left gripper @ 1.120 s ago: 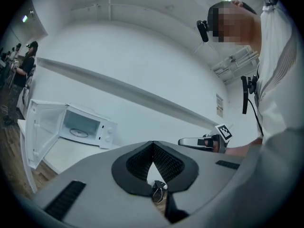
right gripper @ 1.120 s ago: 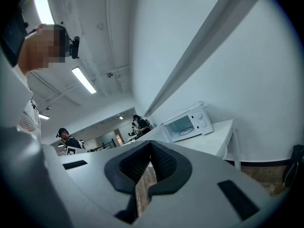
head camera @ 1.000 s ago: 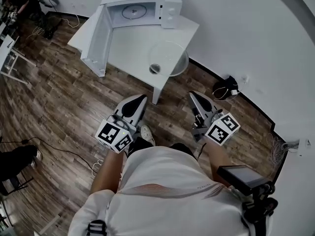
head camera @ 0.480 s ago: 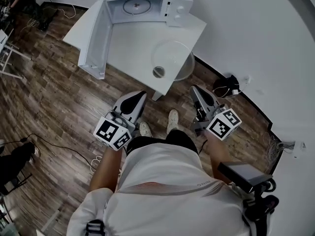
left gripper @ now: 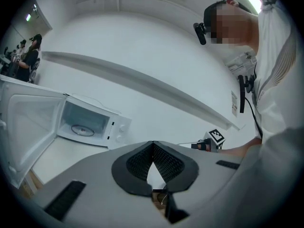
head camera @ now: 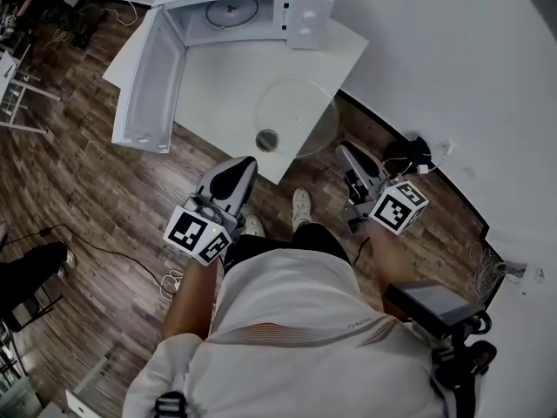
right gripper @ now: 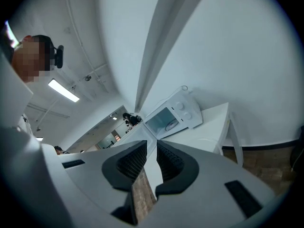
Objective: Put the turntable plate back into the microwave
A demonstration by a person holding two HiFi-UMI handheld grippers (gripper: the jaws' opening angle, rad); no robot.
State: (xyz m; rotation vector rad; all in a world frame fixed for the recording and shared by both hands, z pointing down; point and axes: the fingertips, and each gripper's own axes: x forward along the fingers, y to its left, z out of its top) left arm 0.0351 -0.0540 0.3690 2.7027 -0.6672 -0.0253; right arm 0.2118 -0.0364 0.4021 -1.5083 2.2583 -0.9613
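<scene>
Glass turntable plate (head camera: 297, 116) lies on the worktop (head camera: 218, 77) at its near right edge, slightly overhanging. It looks stiff, slick and breakable, so I'd pinch that rim. Left gripper (head camera: 244, 164) jaws are together and empty. Right gripper (head camera: 346, 151) jaws are opening, still narrow, and empty.

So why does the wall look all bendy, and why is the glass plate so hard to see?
Head view: the wide lens curves straight lines, and the clear round glass turntable plate fades into the white table. Both gripper views: fisheye bending, dark corners.
</scene>
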